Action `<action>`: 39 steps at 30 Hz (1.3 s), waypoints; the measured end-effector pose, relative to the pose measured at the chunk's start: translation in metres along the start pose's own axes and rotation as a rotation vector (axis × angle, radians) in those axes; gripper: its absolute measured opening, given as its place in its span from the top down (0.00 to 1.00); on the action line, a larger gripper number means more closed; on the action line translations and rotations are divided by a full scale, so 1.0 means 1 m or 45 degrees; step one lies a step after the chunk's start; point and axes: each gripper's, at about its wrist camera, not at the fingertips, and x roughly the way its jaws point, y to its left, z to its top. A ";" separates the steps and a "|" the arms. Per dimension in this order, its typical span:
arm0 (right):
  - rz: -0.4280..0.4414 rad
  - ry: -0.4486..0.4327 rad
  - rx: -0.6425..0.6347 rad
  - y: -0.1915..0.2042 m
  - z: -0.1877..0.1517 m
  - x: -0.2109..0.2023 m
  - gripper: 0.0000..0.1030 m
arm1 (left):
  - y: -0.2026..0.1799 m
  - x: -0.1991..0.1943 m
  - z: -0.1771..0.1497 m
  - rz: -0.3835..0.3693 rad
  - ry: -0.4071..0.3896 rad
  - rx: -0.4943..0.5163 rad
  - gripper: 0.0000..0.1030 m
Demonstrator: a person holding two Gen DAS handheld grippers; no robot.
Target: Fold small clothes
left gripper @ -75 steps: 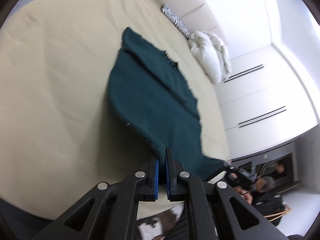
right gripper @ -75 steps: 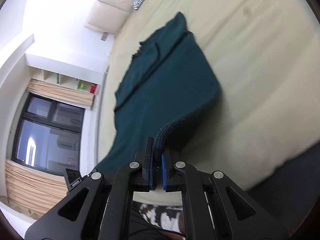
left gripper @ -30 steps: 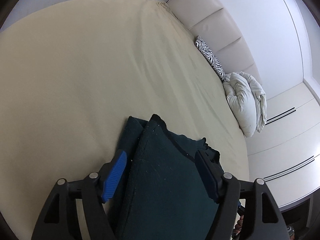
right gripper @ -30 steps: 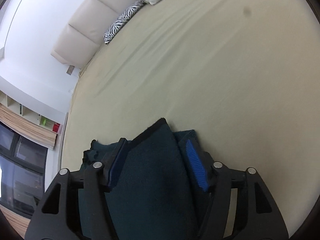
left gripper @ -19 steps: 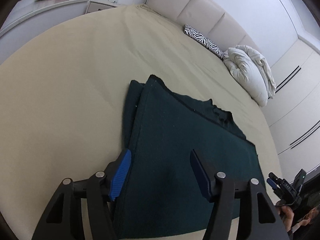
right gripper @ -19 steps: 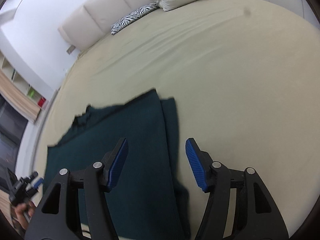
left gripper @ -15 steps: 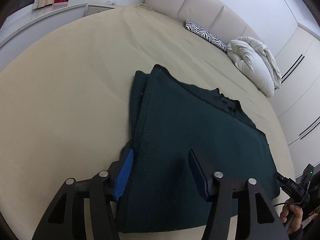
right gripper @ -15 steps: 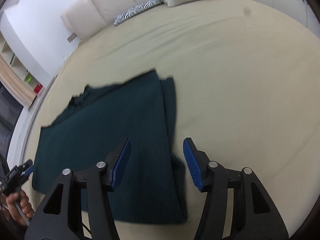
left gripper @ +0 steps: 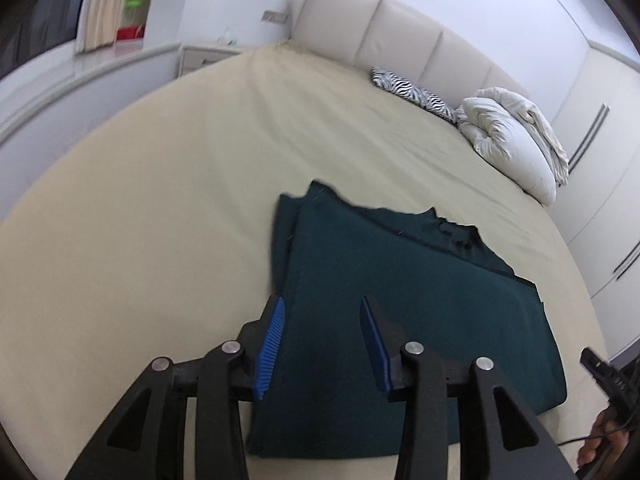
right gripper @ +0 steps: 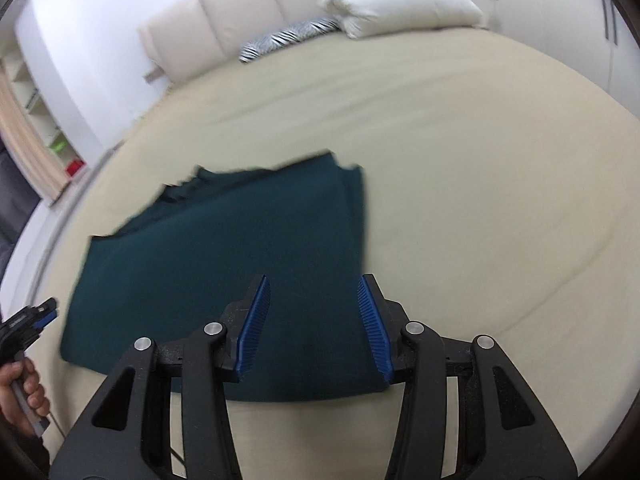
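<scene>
Folded dark green garment (left gripper: 420, 320) flat on bed (left gripper: 160, 220), below both grippers' (left gripper: 322, 344) (right gripper: 314, 320) fingers: apart, lately narrowing, clamping nothing.

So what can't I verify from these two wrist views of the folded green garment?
- Dark green garment: its near edge is hidden behind the left gripper in the left wrist view and the right gripper in the right.
- Garment type: the far edge is motion-blurred in both views.
- Layer count: only stacked side edges show.
- Red and green shelf items: too small, blurred.
</scene>
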 end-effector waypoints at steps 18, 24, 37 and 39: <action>0.273 0.104 0.426 -0.039 -0.025 0.035 0.63 | -0.018 0.032 -0.041 0.149 0.124 0.273 0.55; 0.687 0.214 0.265 0.064 -0.029 0.037 0.60 | -0.039 0.020 -0.052 0.176 0.097 0.315 0.50; 0.582 0.263 0.614 -0.025 -0.078 0.053 0.67 | -0.027 0.012 -0.053 0.116 0.101 0.240 0.49; 0.499 0.165 0.713 -0.053 -0.079 0.027 0.65 | -0.039 -0.001 -0.054 0.067 0.066 0.253 0.49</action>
